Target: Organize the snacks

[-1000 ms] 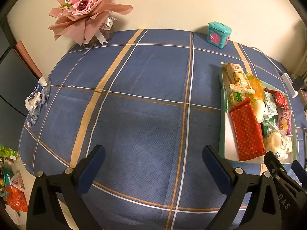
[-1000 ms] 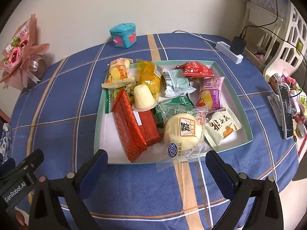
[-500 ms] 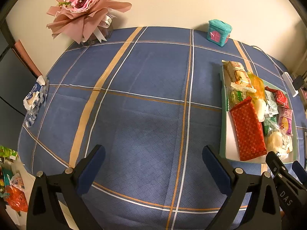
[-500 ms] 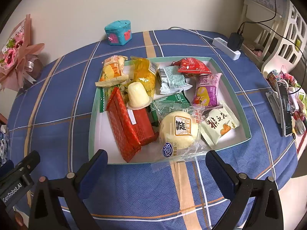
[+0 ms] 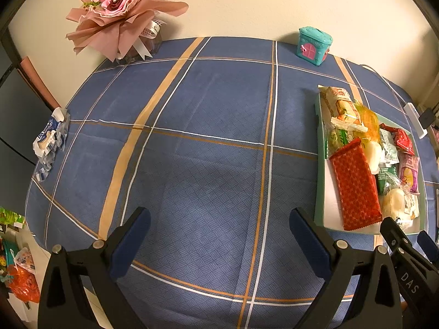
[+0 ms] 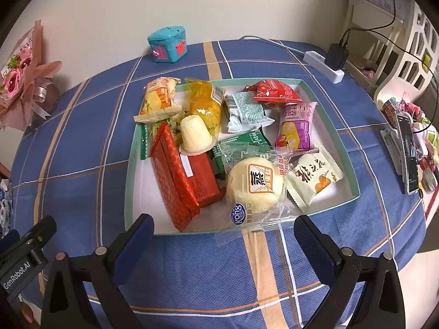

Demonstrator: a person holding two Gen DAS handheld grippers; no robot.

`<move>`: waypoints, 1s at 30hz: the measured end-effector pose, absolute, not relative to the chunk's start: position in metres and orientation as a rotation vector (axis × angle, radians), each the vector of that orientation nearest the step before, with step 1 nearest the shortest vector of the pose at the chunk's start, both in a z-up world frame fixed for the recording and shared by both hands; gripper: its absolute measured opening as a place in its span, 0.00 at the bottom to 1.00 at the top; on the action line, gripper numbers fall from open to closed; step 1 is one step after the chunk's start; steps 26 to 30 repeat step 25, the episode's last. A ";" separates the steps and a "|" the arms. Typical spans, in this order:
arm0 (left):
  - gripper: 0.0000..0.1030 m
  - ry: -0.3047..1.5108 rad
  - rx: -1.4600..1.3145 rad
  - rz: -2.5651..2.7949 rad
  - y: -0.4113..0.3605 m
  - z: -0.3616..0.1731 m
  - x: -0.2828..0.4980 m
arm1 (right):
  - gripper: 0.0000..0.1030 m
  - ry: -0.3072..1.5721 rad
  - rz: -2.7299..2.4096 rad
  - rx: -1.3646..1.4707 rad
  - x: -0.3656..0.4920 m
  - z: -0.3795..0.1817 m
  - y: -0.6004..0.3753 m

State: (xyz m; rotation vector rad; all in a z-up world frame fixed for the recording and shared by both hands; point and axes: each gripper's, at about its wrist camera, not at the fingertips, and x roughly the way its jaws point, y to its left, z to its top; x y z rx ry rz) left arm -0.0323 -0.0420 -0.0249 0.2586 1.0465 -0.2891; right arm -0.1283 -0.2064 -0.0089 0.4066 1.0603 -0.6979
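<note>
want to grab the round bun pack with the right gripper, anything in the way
Nothing visible blocks it. The right gripper is open just short of the tray, and the bun pack lies on top at the near edge, overhanging the rim.

Warm indoor light, soft shadows, sharp focus, fisheye-bent dark edges.

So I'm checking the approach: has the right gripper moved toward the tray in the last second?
Yes. The right gripper has come forward: its fingertips now overlap the tray's near rim, where blue cloth showed between them before.
</note>
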 end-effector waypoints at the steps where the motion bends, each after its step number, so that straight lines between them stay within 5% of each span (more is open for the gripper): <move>1: 0.98 1.046 0.258 -0.289 -0.042 -0.025 -0.032 | 1.00 1.062 -0.698 0.407 -0.128 -0.009 -0.206; 30: 0.98 1.019 0.240 -0.313 -0.037 -0.020 -0.033 | 1.00 1.065 -0.699 0.411 -0.129 -0.013 -0.205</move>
